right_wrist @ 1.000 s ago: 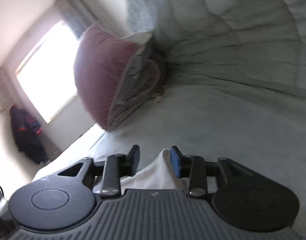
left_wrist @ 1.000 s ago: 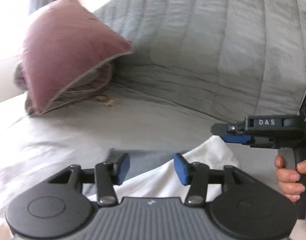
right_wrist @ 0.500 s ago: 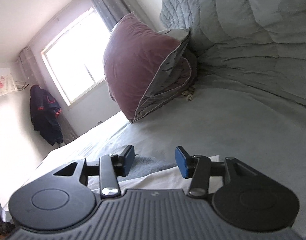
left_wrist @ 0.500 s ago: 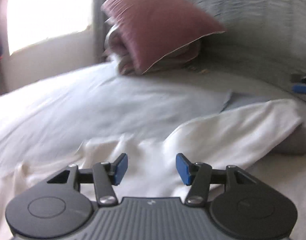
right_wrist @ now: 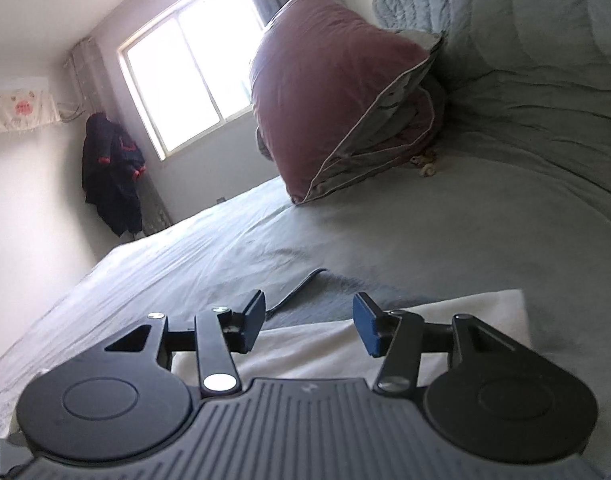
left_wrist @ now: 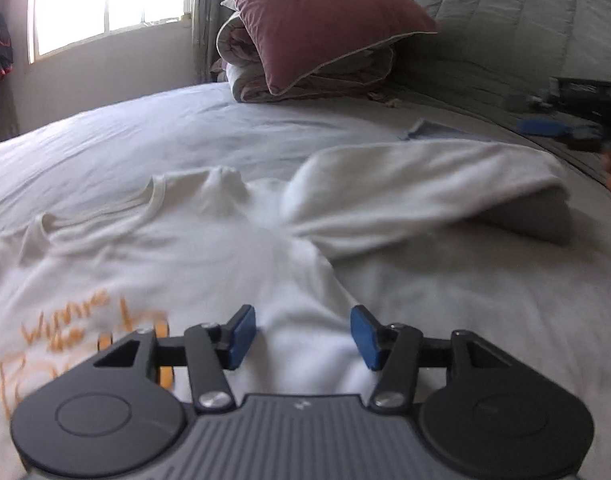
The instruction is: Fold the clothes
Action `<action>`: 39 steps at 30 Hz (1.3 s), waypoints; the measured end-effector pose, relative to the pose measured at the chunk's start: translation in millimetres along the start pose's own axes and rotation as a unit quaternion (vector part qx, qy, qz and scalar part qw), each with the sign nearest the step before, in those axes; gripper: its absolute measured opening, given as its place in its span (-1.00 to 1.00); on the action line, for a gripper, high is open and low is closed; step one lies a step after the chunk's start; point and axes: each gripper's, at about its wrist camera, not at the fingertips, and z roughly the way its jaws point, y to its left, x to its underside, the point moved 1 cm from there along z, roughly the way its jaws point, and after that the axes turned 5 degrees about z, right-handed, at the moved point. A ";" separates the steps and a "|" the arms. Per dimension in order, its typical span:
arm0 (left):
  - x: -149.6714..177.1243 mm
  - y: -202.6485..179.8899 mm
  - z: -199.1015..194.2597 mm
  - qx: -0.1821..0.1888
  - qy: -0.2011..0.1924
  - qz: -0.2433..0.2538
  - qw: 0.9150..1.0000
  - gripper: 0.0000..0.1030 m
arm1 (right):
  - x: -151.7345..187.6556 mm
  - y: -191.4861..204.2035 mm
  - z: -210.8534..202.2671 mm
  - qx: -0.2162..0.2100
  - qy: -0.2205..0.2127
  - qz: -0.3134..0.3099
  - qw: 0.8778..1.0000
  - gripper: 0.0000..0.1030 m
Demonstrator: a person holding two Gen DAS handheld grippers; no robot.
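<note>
1. white t-shirt (left_wrist: 209, 264) spread front-up on the bed (left_wrist: 485, 312), one sleeve (left_wrist: 405, 196) stretched out sideways.
2. left tool (left_wrist: 301, 336) wide and empty above the chest; right tool (right_wrist: 309, 322) wide, empty, over the sleeve.
3. probably sleeve folding in hand; needs pinching the cuff.

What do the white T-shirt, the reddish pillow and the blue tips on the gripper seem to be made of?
White T-shirt: likely soft cotton knit, matt; it drapes and rumples, with a ribbed collar and an orange print.
Reddish pillow: woven fabric, faintly crinkled, with pale piping along the edge.
Blue pads on the left gripper: perhaps rubber or plastic, smooth and matt; hard to tell.
</note>
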 end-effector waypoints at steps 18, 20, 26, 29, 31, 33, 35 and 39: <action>67.4 22.9 -114.4 0.058 0.041 -0.059 0.996 0.33 | 25.5 99.2 30.0 -0.022 0.114 -0.097 0.988 0.08; 68.0 37.5 -120.3 0.039 0.047 -0.069 0.996 0.34 | 24.2 120.5 29.3 -0.031 0.124 -0.116 0.985 0.08; 69.7 81.3 -138.1 -0.017 0.064 -0.100 0.993 0.44 | 19.5 189.4 28.3 -0.077 0.139 -0.155 0.975 0.20; 70.6 103.1 -147.0 -0.045 0.072 -0.115 0.990 0.46 | 23.8 225.7 33.5 -0.098 0.142 -0.178 0.969 0.27; 68.9 120.8 -153.5 -0.068 0.070 -0.119 0.988 0.52 | 29.3 248.8 39.0 -0.111 0.144 -0.192 0.964 0.30; 63.1 142.4 -157.9 -0.099 0.068 -0.121 0.985 0.53 | 36.2 270.5 47.8 -0.131 0.152 -0.197 0.960 0.30; 55.9 166.8 -161.2 -0.128 0.064 -0.125 0.982 0.53 | 45.5 292.3 59.4 -0.149 0.159 -0.195 0.956 0.30; 46.8 224.6 -168.0 -0.179 0.049 -0.157 0.970 0.54 | 62.1 326.0 86.8 -0.174 0.169 -0.162 0.956 0.30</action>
